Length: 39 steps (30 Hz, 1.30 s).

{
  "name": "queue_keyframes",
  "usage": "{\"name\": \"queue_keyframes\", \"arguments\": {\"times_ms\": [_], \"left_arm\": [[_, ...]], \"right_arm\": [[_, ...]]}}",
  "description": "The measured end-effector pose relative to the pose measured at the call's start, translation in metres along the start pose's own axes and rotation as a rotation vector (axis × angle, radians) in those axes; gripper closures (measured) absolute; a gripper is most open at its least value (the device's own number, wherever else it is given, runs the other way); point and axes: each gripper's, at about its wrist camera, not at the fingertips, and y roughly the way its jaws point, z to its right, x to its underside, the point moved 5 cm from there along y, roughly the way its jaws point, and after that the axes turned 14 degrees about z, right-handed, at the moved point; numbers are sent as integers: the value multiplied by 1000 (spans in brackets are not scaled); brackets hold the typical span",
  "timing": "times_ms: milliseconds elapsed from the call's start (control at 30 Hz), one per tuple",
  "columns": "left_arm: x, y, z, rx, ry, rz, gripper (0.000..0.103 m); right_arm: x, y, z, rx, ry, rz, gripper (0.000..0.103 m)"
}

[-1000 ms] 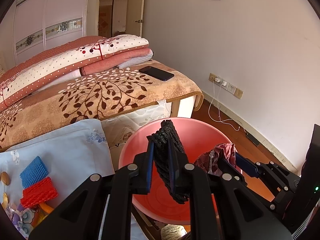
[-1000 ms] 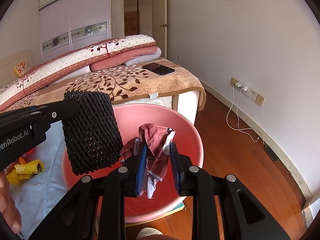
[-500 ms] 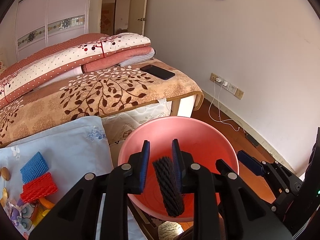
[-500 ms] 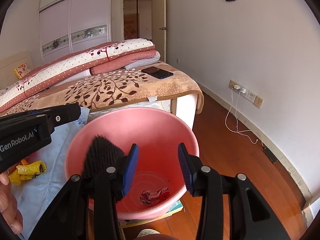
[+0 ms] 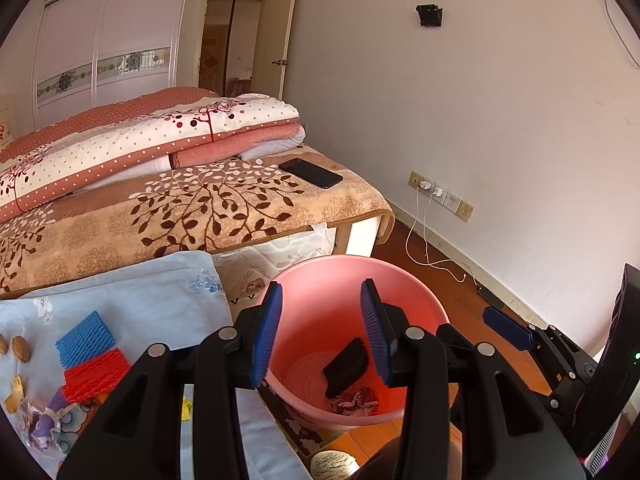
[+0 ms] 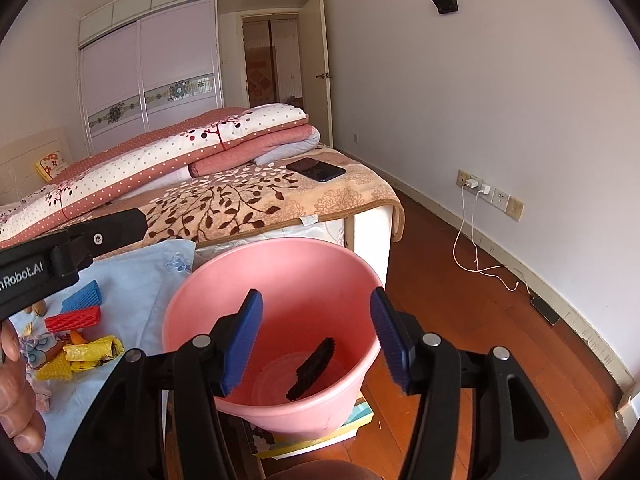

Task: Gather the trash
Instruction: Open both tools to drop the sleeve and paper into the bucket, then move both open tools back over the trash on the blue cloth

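Hovering over the pink bucket [image 5: 416, 292] with both grippers' fingers [image 5: 267, 336] spread and empty, eyeing the light, squashy red foam net [image 6: 73, 319] for an edge pinch.

This was a bedroom in a home. A bed [image 5: 192, 216] with a leaf-patterned blanket [image 6: 256, 204] and folded quilts [image 5: 152, 140] filled the nine-to-twelve o'clock area, a phone [image 5: 310, 173] lying on it. Sliding wardrobe doors [image 6: 148, 76] stood at eleven o'clock beside an open doorway [image 6: 272, 64]. Wood flooring [image 6: 480, 300] and wall sockets [image 6: 490, 194] with charger cables lay at three o'clock.
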Motion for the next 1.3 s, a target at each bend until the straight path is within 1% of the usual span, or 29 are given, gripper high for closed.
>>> {"name": "queue_keyframes", "arguments": {"times_ms": [200, 333, 533, 667, 867, 1000, 1133, 1300], "left_arm": [[-8, -30, -16, -26, 29, 50, 62], [-12, -56, -36, -52, 33, 79, 62], [-8, -100, -76, -131, 45, 114, 62], [3, -129, -108, -189, 44, 107, 62], [31, -161, -159, -249, -45, 43, 62], [53, -177, -185, -275, -77, 3, 62], [76, -187, -198, -285, -94, -45, 62], [103, -186, -195, -246, -85, -118, 62]], "right_arm": [[-5, -21, -19, -50, 10, 24, 46], [-6, -34, -39, -83, 13, 36, 45], [-1, -46, -70, -137, 8, 23, 45], [7, -52, -89, -195, 8, -11, 45], [23, -59, -119, -273, -11, -62, 45], [35, -61, -136, -316, -20, -117, 45], [46, -62, -148, -343, -32, -151, 45], [59, -66, -164, -389, -47, -186, 45]]}}
